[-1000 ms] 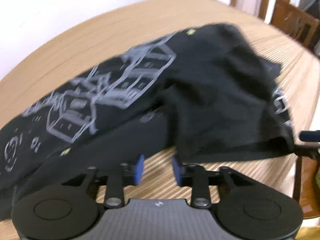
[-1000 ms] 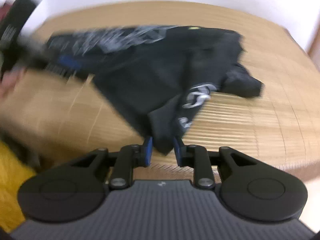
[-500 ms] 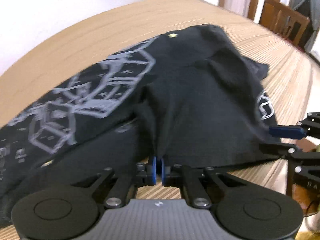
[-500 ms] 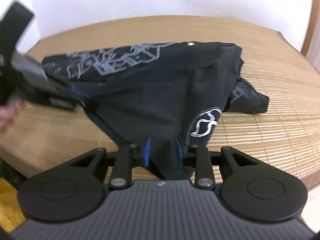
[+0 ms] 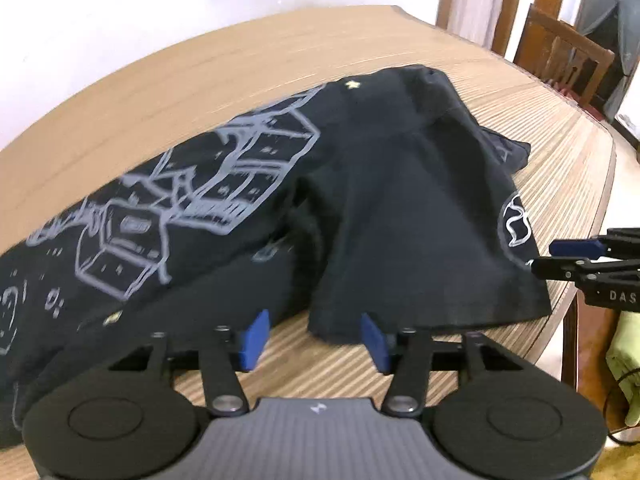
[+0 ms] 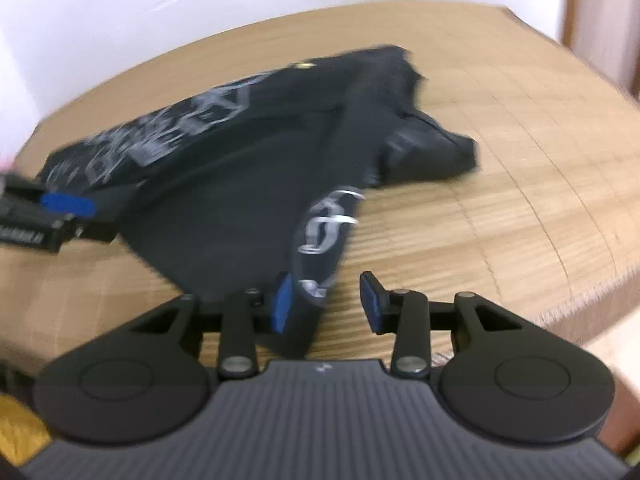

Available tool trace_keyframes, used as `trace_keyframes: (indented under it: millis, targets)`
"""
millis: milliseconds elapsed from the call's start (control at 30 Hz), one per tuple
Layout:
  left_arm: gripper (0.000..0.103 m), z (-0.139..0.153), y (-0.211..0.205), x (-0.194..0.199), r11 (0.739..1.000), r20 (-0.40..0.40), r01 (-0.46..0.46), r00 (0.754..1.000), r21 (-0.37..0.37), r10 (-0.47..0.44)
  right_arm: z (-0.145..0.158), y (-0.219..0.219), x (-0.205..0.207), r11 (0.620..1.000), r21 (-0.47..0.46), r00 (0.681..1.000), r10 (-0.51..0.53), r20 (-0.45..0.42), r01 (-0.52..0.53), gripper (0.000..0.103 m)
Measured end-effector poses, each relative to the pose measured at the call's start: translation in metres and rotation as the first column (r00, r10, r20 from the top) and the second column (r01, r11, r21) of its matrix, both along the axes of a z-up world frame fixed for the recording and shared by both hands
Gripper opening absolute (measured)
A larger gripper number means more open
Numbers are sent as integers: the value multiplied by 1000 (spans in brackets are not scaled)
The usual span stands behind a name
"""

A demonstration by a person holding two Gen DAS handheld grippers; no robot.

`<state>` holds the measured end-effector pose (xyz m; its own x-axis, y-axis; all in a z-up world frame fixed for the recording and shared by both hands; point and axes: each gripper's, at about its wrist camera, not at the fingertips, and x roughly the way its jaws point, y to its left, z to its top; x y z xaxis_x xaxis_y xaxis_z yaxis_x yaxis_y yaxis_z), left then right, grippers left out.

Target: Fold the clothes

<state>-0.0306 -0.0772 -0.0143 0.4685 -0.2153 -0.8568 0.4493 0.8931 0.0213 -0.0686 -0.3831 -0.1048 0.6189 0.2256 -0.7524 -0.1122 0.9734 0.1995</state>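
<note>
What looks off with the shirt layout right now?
The black T-shirt lies bunched and crooked on the mat-covered table, one sleeve sticking out sideways, a hem corner near the table's edge. Both the left gripper and right gripper are opening, pads off the cloth. No damage visible.

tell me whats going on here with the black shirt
A person is folding a black printed T-shirt on a bamboo-mat tabletop, using a handheld gripper in each hand. The shirt lies crumpled, one part folded over the rest. The left gripper sits at its near hem with jaws opening and no cloth pinched. The right gripper is at the corner with the white logo, jaws also opening, cloth lying loose by its left pad.
</note>
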Motion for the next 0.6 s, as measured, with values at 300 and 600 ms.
trace_keyframes:
  millis: [300,600]
  targets:
    - [6,-27,-10,12,998,-121,18,992,-65,-26,-12,-2,4,984,177,998,33,-53,-23,14]
    - [5,15,17,27,956,-201,-121,977,-267,68,33,-42,11,878,479,1000,6,17,-13,4]
